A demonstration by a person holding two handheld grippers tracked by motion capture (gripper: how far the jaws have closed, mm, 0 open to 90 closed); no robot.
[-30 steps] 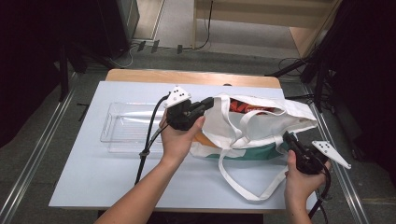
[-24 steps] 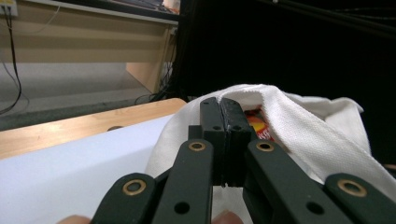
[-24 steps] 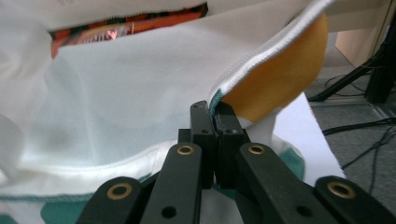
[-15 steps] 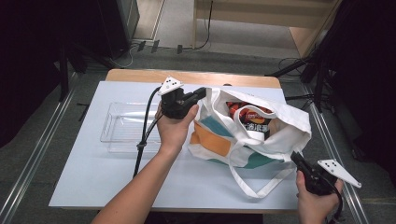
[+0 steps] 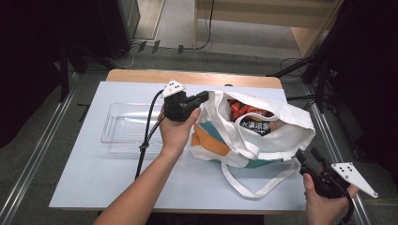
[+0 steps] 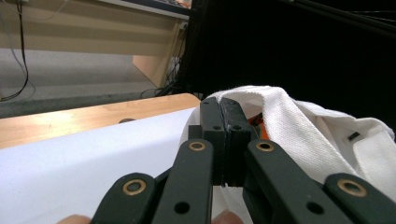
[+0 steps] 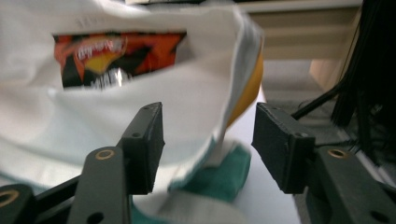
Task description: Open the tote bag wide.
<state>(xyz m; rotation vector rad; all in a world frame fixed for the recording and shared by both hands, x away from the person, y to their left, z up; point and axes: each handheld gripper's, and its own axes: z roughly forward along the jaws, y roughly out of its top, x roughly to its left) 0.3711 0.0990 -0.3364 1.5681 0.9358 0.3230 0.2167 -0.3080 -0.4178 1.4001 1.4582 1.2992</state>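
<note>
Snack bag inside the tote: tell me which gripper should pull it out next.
Probably the right. The right gripper has just opened, holds nothing and faces the tote bag, where the snack bag shows. The left gripper is shut on the tote's rim, holding it open.

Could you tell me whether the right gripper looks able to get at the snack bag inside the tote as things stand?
Probably yes: the left gripper holds the tote bag open, the snack bag shows, and the right gripper is open.

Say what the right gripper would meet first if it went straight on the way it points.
Probably the white tote bag: the right gripper, jaws open, points at its cloth side, snack packets showing behind. Depth is unclear.
</note>
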